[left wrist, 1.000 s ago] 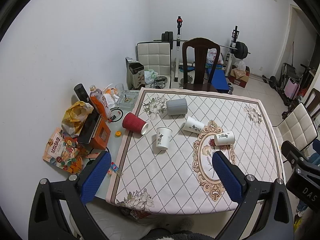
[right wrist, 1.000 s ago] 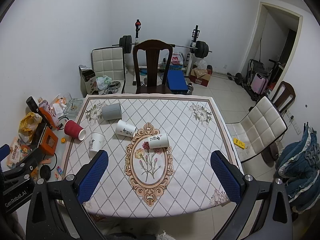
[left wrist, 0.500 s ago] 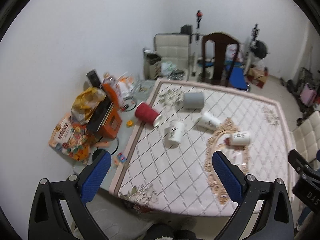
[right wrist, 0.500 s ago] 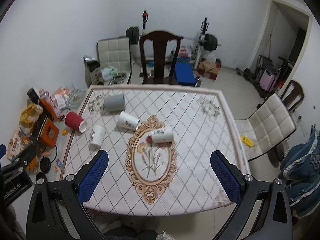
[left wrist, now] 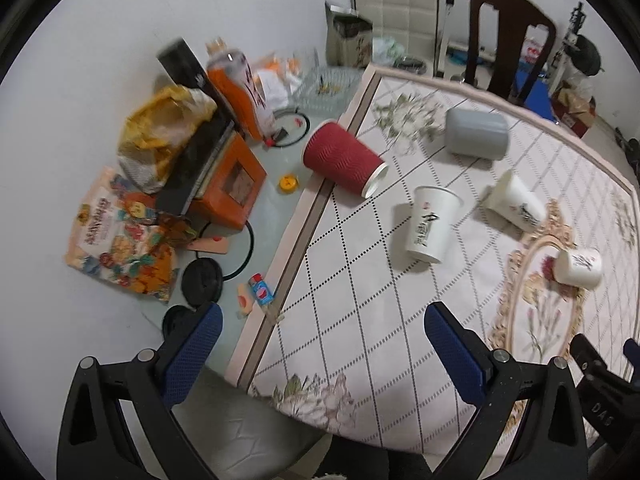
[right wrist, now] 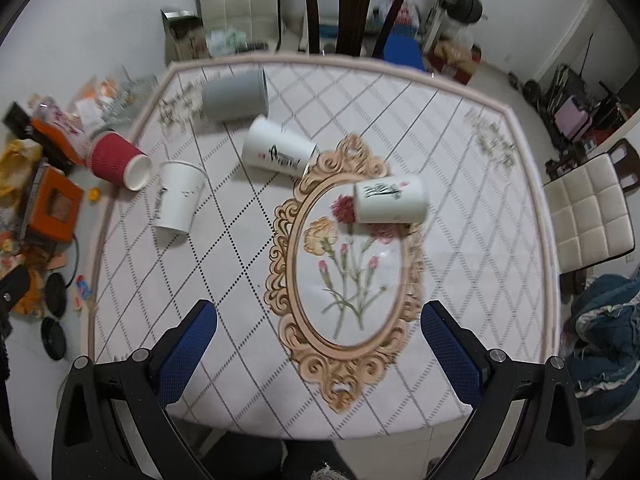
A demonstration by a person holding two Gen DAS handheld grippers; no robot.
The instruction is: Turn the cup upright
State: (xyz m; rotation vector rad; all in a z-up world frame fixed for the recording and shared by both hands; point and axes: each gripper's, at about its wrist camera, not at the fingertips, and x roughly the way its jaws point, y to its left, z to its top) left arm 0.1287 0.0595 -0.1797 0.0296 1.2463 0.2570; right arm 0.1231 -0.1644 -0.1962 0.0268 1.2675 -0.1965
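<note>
Patterned table point(right wrist: 460, 152) is seen carrying five cups, all on their sides; the short white cup point(right wrist: 390, 204) lies on the oval medallion point(right wrist: 348, 280). Left tongs point(left wrist: 320, 336) and right tongs point(right wrist: 318, 332) are held wide apart, empty. No cup is righted yet.

Beside the tabletop's point(left wrist: 360, 320) left edge: an orange box point(left wrist: 230, 184) under a black slab, a yellow bag point(left wrist: 160, 136) leaning on it, a printed snack packet point(left wrist: 116, 240) in front. Past the far edge, a dark wooden chair point(right wrist: 356, 4) and a cream padded chair point(right wrist: 240, 4) by the white wall. To the right, another cream padded chair point(right wrist: 588, 216), with blue fabric point(right wrist: 604, 344) heaped nearer.
</note>
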